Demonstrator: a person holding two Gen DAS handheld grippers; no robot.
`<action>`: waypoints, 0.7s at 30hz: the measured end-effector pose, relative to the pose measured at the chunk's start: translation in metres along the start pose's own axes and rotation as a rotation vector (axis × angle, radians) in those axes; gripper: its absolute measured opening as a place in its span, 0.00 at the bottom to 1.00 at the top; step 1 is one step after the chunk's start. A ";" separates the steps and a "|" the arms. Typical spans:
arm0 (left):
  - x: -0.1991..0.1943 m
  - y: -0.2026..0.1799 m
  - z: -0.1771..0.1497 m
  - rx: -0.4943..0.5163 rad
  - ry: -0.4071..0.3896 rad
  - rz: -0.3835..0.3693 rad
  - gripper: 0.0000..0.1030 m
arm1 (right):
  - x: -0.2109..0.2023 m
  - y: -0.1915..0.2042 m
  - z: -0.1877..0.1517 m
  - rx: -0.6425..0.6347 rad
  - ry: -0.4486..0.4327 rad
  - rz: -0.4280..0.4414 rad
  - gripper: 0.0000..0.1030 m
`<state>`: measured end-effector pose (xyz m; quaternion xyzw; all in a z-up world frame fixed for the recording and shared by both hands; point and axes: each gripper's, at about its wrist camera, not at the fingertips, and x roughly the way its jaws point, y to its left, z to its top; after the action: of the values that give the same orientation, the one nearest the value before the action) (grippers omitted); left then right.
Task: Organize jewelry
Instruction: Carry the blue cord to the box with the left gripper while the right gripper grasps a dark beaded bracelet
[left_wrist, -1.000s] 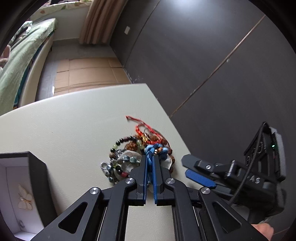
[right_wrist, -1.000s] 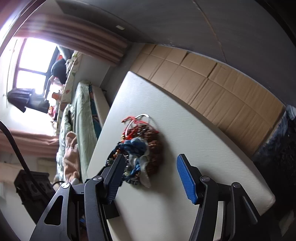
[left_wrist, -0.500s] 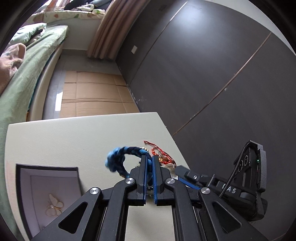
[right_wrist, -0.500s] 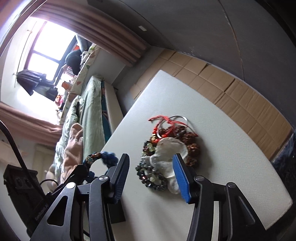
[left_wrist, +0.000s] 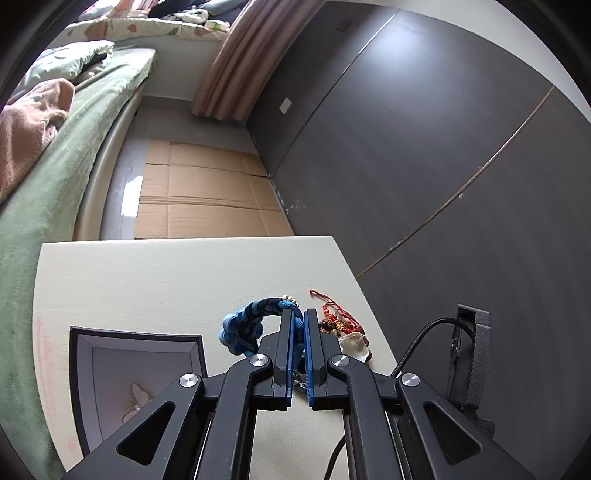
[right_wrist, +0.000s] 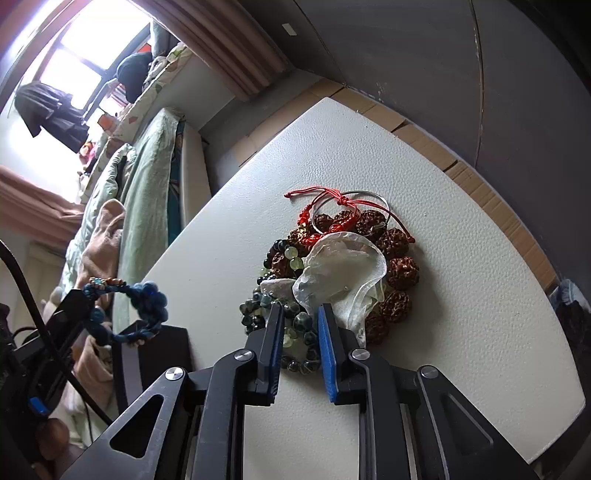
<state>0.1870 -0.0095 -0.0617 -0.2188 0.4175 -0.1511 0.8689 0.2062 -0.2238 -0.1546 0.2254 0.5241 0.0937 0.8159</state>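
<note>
Blue braided cord makes up the bracelet (left_wrist: 246, 325) pinched between the tips of the left gripper (left_wrist: 298, 321), whose blue-lined jaws are pressed together on it; the loop curls out to the left of the fingers and hangs clear of the pale table (left_wrist: 166, 280). From the right wrist view the same bracelet (right_wrist: 144, 306) shows as a blue ring with a few small beads, held up above the near left edge of the table. Below it and to the left on the table sits an open dark jewelry box (left_wrist: 110, 354) with a light lining, and a small butterfly-shaped piece (left_wrist: 138, 400) lies inside. The remaining jewelry is heaped on the right part of the table (right_wrist: 461, 295): a dark green bead bracelet (right_wrist: 299, 325) nearest the camera, a sheer white pouch (right_wrist: 343, 266) on top of the heap, a string of large brown knobbly beads (right_wrist: 399, 266) curving around behind it, and a red cord bracelet (right_wrist: 325, 206) with a thin silver bangle (right_wrist: 369, 194) at the far side. The right gripper (right_wrist: 298, 321) points down at this heap, and its jaws are closing with the dark green beads between the blue pads; whether the pads already touch the beads cannot be told. Behind the table are a dark panelled wall (left_wrist: 424, 147), a floor covered with flattened cardboard (left_wrist: 199, 192), and a bed with green covers (left_wrist: 55, 166).
</note>
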 end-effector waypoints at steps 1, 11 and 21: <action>-0.001 -0.001 -0.001 -0.001 0.000 0.003 0.04 | -0.002 0.000 -0.001 -0.006 -0.001 0.000 0.13; -0.026 0.000 -0.007 -0.004 -0.026 0.023 0.04 | -0.030 -0.011 -0.008 0.083 -0.053 0.239 0.11; -0.063 0.009 -0.017 -0.025 -0.090 0.046 0.04 | -0.053 0.019 -0.019 0.057 -0.149 0.411 0.11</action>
<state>0.1359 0.0219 -0.0343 -0.2265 0.3846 -0.1160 0.8873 0.1677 -0.2224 -0.1090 0.3568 0.4079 0.2261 0.8094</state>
